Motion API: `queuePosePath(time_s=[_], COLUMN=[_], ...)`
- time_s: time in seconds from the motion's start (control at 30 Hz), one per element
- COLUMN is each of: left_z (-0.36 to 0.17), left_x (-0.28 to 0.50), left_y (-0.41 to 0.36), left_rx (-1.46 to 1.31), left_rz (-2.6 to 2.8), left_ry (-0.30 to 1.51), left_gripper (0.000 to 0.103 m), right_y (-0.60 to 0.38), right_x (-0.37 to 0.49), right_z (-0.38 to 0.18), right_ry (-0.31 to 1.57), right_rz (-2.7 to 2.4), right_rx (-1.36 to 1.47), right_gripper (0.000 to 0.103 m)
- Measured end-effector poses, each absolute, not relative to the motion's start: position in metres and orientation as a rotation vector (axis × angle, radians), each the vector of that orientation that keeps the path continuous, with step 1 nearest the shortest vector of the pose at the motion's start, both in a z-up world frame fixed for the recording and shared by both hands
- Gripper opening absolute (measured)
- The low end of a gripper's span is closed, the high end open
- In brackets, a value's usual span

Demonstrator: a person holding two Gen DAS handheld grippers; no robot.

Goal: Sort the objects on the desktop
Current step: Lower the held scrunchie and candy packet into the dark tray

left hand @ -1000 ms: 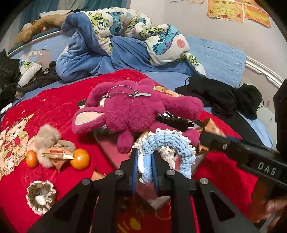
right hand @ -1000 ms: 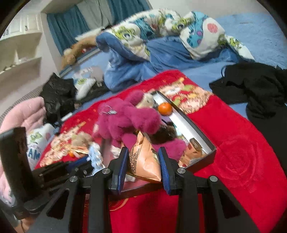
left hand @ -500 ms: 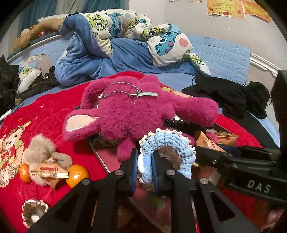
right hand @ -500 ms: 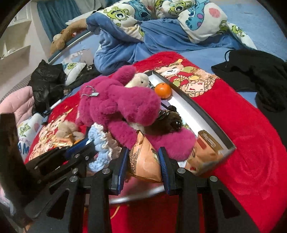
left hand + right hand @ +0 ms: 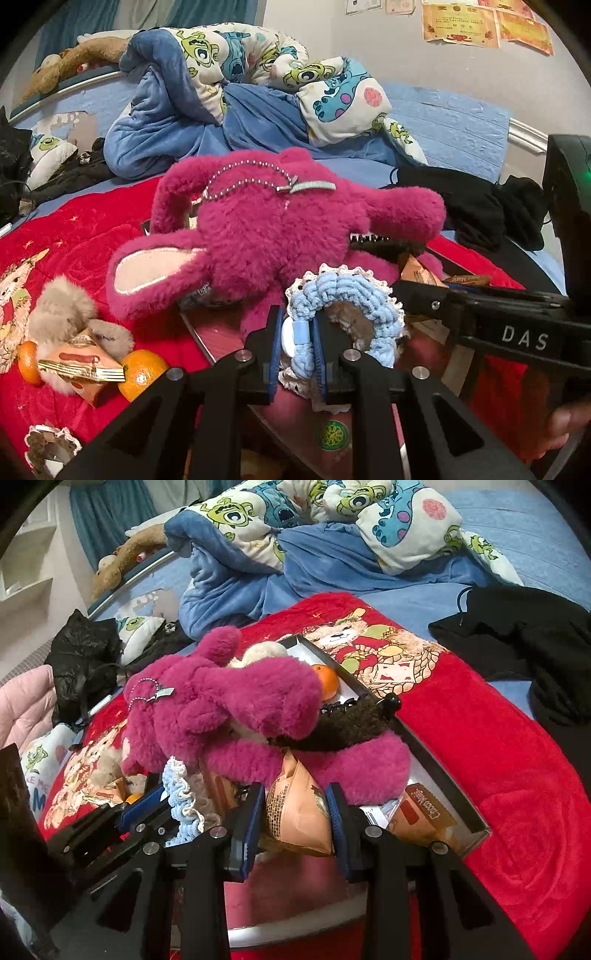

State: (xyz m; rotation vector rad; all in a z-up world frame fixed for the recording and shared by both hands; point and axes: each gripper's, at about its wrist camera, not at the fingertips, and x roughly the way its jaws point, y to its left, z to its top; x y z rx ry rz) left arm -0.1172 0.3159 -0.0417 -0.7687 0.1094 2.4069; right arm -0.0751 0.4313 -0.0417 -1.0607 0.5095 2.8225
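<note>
the left gripper, low in the centre of its frame, is clenched on a blue crocheted scrunchie, and the right gripper, bottom centre of its view, is grasping an orange snack packet between its pads. both loads hang over the near end of the tray, which runs from mid-frame to the lower right and is already crowded by a magenta plush toy, a dark hair claw, an orange and another snack packet. likely trouble: the two grippers sit just beside each other and could knock together. released here, the scrunchie or packet may land on the plush and slide off onto the red blanket.
</note>
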Motion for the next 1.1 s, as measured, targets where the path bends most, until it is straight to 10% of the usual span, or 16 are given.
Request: queuePosePath(time_s=[1.1], left_z=[-0.042], left_x=[-0.113], left_y=[0.312], left_rx=[-0.759], left_rz=[2.431], left_ry=[0.143], left_gripper=[0.016], right_y=[0.4], right_x=[-0.04], right_z=[-0.049], right_ry=[0.218], right_rz=[2.859], right_rx=[-0.88], right_gripper=[0.034])
